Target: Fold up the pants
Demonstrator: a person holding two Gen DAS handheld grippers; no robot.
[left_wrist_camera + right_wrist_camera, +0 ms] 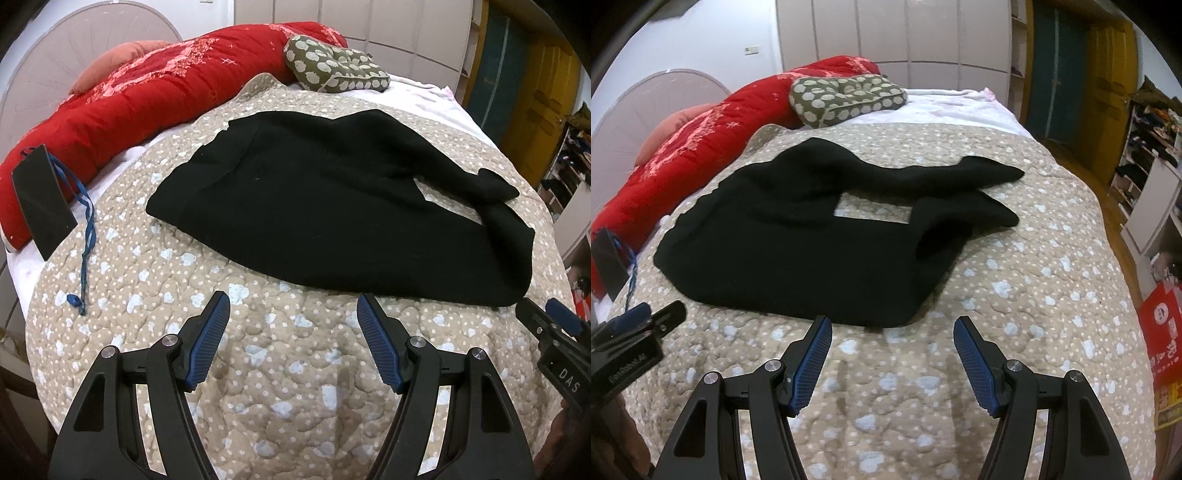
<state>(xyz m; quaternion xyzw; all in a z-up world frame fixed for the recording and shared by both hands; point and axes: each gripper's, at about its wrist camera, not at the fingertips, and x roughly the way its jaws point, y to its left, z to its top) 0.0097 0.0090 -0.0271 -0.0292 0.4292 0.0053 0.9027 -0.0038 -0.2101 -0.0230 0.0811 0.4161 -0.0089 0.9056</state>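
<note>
Black pants (314,206) lie crumpled on a beige dotted quilt (258,369), waist toward the left, legs bent back on themselves at the right. They also show in the right wrist view (798,243), with a gap of quilt between the two legs. My left gripper (293,306) is open and empty, hovering over the quilt just short of the pants' near edge. My right gripper (892,326) is open and empty, close to the near hem of the pants. Each gripper shows at the edge of the other's view (546,325) (653,321).
A red duvet (147,92) and a green spotted cushion (332,66) lie along the far side of the bed. A black phone (42,199) with a blue lanyard (86,221) lies at the left. The bed's right edge drops to the floor by shelves (1145,155) and a red bag (1163,347).
</note>
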